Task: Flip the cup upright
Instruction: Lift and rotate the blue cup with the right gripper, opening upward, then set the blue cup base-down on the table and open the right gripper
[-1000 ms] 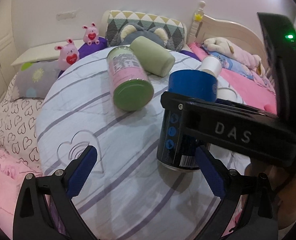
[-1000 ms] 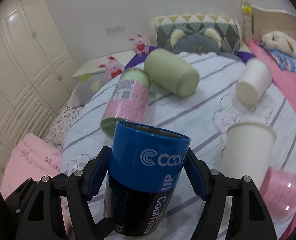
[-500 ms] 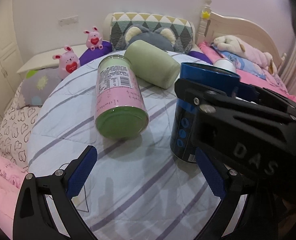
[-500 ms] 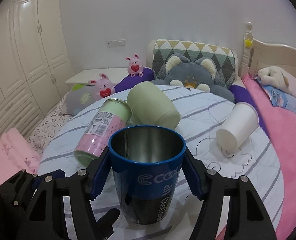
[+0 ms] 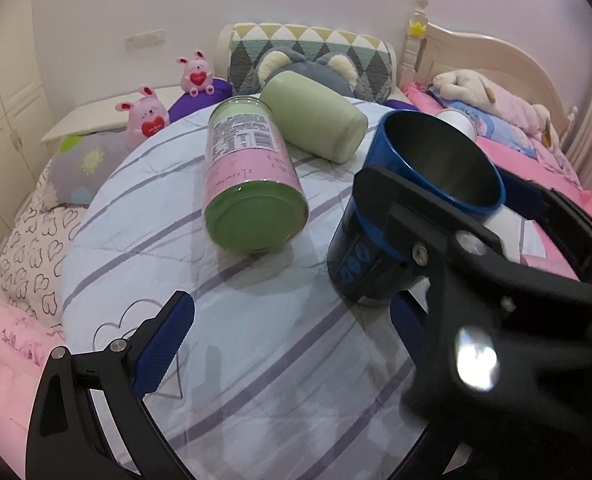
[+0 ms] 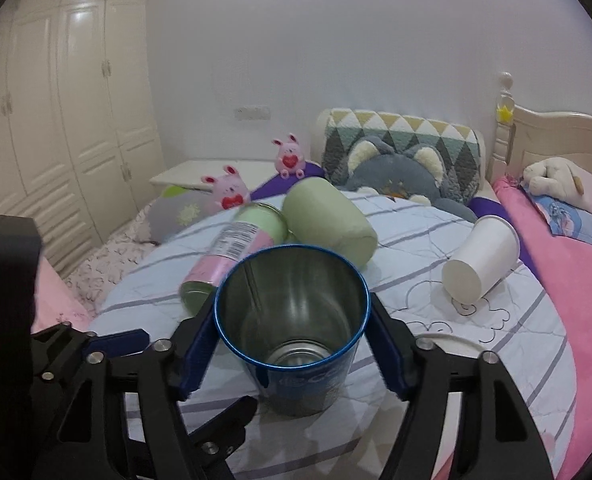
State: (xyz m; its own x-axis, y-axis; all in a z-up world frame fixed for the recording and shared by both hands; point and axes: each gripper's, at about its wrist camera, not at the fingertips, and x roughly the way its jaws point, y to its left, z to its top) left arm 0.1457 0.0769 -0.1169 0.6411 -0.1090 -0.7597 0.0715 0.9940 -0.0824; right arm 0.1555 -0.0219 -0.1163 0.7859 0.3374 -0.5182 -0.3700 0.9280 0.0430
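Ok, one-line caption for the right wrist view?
Right tool holds blue cup upright on the bed; white cup lies tipped.

the blue cup is showing a dull brushed-metal inside and a glossy printed outer wall. the right gripper is looking like matt black plastic, its blue pads finely textured. the striped cloth on the round tabletop is lying soft and matt, lightly creased. the white cup is reading as matt paper, the green cup smooth and matt, the jar glossy under a paper label.
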